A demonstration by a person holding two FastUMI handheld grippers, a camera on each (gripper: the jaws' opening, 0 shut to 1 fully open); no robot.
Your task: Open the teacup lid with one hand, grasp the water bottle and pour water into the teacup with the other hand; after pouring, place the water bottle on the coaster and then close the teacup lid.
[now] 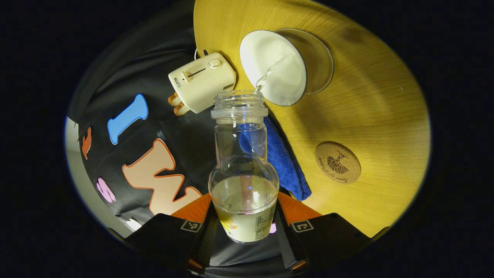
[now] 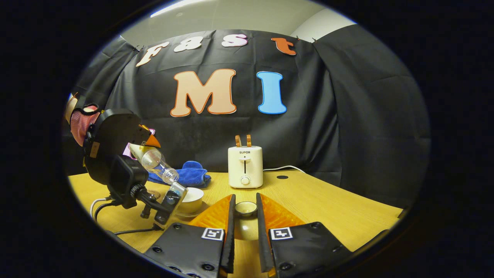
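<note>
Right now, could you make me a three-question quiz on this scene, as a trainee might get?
1. True or false: the bottle stands on the coaster.
2. What does the right gripper hold? A) cloth B) lid C) toaster
3. Fill in: water streams from the bottle into the ____.

Key: 1 false, the left gripper holds it tilted over the teacup. 2 B, the lid. 3 teacup.

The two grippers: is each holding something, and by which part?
The left gripper clamps the water bottle by its labelled base. The right gripper pinches the teacup lid by its knob.
</note>
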